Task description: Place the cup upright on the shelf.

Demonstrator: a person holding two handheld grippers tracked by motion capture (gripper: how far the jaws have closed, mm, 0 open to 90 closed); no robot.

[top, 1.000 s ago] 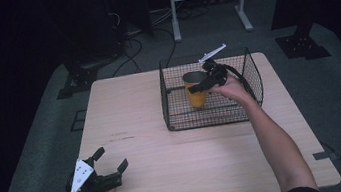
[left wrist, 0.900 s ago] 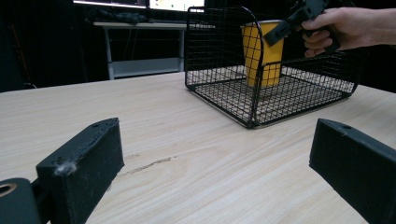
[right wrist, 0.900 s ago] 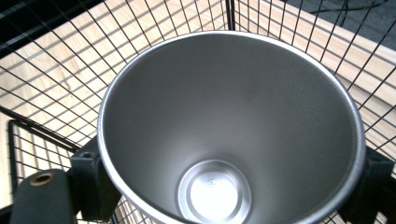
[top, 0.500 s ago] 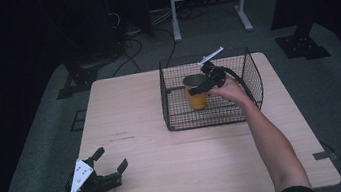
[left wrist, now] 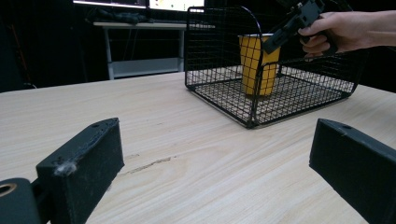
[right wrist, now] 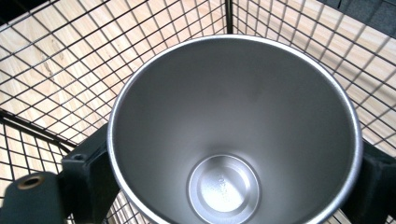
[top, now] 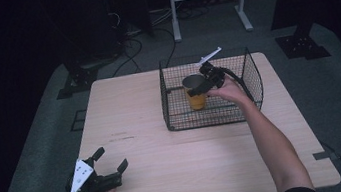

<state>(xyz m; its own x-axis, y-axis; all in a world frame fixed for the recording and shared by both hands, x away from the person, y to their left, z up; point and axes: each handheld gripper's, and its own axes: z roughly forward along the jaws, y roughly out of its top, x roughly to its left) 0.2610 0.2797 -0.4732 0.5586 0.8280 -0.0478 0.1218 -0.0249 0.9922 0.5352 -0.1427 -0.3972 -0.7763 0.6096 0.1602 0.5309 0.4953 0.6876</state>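
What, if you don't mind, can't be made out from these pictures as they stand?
- Right gripper view: the cup's rim hides whether the right tool's jaws press its wall.
- Right gripper view: embossed lettering on the cup's bottom is too small to read.
- Left gripper view: the basket wires screen the cup's base, so standing or lifted is unclear.

lab/studio | black drapes (top: pixel 10 48) | floor cables (top: pixel 148 26) | stand bases (top: pixel 303 47)

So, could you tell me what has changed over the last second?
Almost nothing. The right gripper stays around the yellow cup in the wire basket, with at most a slight shift. The left gripper still rests open on the table.
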